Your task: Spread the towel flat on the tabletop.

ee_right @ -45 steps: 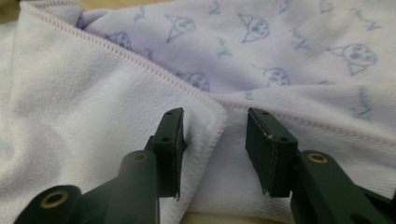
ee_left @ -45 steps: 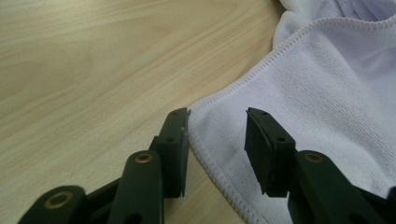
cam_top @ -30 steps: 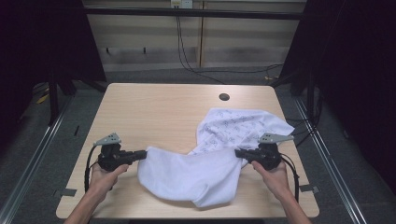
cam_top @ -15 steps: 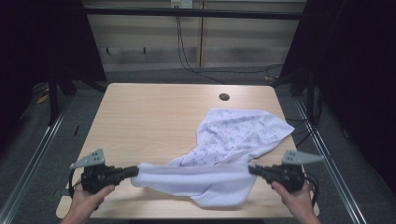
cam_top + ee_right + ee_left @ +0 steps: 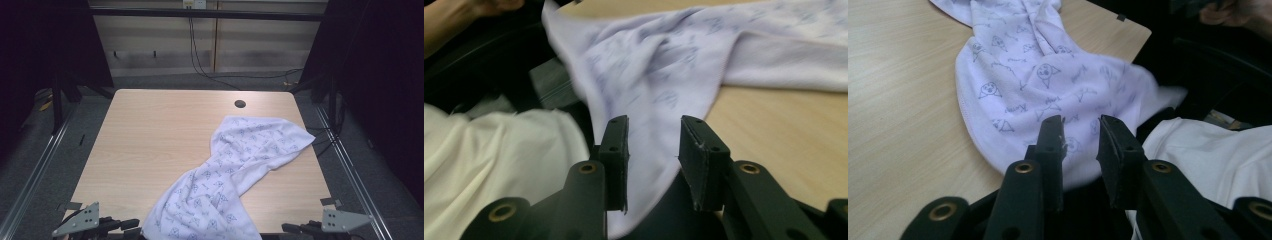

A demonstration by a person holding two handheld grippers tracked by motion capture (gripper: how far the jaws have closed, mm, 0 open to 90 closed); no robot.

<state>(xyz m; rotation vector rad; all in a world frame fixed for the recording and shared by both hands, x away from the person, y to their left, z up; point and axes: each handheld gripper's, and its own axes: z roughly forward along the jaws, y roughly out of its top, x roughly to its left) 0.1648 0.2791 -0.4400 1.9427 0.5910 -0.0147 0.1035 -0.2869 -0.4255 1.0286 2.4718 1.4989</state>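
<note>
That printed cloth (image 5: 235,165) is lying across the table's (image 5: 150,145) near right, drooping off the front edge. Both grippers, left (image 5: 1081,136) and right (image 5: 653,135), have just been opening, gripping nothing. It's looking soft and floppy, so I'd pinch the hemmed corners.

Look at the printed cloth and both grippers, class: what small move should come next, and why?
Probably bring both grippers back to the cloth's near edge and take it by two corners. The left gripper and right gripper have just been opening, and nothing is pinched between their jaws. The cloth lies twisted and bunched across the table, its near end hanging over the front edge, so it needs re-gripping to spread flat.
</note>
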